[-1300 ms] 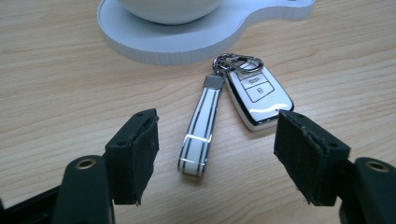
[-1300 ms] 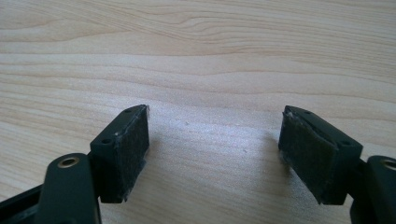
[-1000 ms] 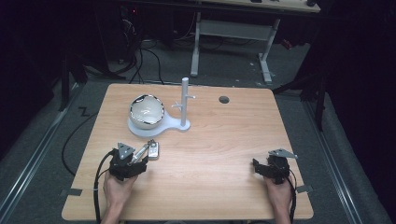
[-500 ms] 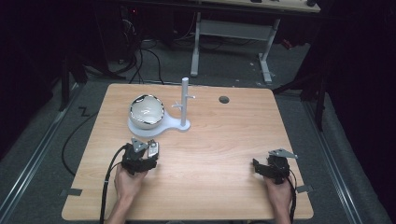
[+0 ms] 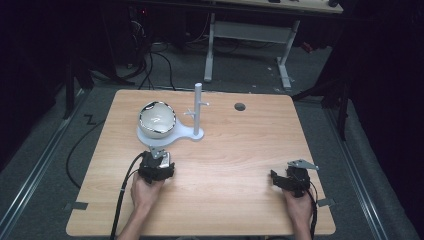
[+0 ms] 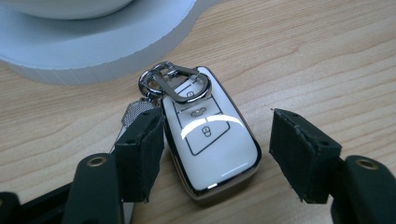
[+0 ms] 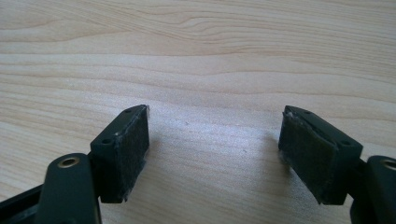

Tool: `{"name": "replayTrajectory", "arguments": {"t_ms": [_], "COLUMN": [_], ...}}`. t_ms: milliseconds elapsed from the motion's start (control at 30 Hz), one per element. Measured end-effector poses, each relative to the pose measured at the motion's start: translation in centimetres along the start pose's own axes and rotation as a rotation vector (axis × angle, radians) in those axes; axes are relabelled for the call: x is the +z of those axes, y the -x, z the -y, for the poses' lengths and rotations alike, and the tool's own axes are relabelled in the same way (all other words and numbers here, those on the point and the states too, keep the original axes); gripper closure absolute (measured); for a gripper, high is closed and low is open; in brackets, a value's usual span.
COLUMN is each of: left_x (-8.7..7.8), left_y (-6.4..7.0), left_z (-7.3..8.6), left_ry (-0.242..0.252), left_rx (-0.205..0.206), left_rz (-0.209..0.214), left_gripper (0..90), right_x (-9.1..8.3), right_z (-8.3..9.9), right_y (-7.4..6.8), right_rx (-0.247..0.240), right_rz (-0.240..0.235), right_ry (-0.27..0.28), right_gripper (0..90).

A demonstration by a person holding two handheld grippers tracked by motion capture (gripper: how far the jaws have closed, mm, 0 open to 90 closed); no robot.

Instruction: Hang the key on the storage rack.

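Observation:
A white car key fob (image 6: 205, 135) with chrome trim lies flat on the wooden table (image 5: 235, 150), just in front of the white stand base (image 6: 93, 51). A chrome carabiner (image 6: 175, 84) and a metal key (image 6: 135, 112) hang off its far end. My left gripper (image 6: 219, 144) is open, with one jaw on each side of the fob; the left pad (image 6: 140, 149) is close to its edge. In the high view the left gripper (image 5: 159, 160) covers the fob. My right gripper (image 7: 215, 140) is open over bare wood, at the table's front right (image 5: 287, 179).
A shiny white bowl (image 5: 157, 119) sits on the flat white base (image 5: 172, 135) of a stand with an upright post (image 5: 198, 107) and small pegs. A round cable hole (image 5: 240, 106) lies at the back right. A black cable (image 5: 122, 200) trails from the left gripper.
My left gripper has moved right and forward, toward the stand, and now straddles the key fob. The right gripper has stayed put.

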State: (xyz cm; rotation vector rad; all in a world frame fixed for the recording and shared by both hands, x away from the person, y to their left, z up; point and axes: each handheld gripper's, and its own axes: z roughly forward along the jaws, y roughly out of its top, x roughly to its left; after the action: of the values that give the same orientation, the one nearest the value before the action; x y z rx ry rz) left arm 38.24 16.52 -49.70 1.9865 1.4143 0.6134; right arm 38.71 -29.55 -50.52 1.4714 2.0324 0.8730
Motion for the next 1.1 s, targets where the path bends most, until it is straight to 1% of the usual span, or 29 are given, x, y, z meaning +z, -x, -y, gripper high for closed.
{"name": "replayTrajectory", "arguments": {"t_ms": [133,167,200,300,433,533,767,900,1000,1100], "left_x": [0.3,0.4,0.6,0.6,0.3,0.2,0.0,-0.5,-1.3,-2.2], "left_y": [0.1,0.0,-0.1,-0.3,-0.5,-0.7,-0.9,-0.8,-0.8,-0.8], "left_z": [-0.3,-0.3,-0.2,-0.2,-0.2,-0.1,0.1,0.1,0.0,-0.2], "left_ry": [-0.003,-0.008,-0.009,-0.01,-0.018,-0.025,-0.022,-0.011,0.003,0.029], "left_rx": [-0.005,-0.004,-0.011,-0.013,-0.009,-0.003,0.0,0.014,0.023,0.026], "left_rz": [-0.012,-0.016,-0.008,-0.003,0.019,0.029,0.043,0.053,0.068,0.081], "left_gripper": [37.3,39.0,39.4,40.8,48.7,49.0,49.5,49.7,49.8,49.9], "right_x": [0.0,0.0,0.0,0.0,0.0,0.0,0.0,0.0,0.0,0.0], "right_z": [0.0,0.0,0.0,0.0,0.0,0.0,0.0,0.0,0.0,0.0], "right_y": [0.0,0.0,0.0,0.0,0.0,0.0,0.0,0.0,0.0,0.0], "right_rx": [0.0,0.001,0.0,0.001,0.0,0.0,0.0,0.0,0.0,0.0], "right_rz": [0.0,0.0,0.0,0.0,0.0,0.0,0.0,0.0,0.0,0.0], "right_ry": [0.0,0.0,0.0,0.0,0.0,0.0,0.0,0.0,0.0,0.0], "right_gripper": [24.6,24.6,24.6,24.6,24.6,24.6,24.6,24.6,24.6,24.6]}}
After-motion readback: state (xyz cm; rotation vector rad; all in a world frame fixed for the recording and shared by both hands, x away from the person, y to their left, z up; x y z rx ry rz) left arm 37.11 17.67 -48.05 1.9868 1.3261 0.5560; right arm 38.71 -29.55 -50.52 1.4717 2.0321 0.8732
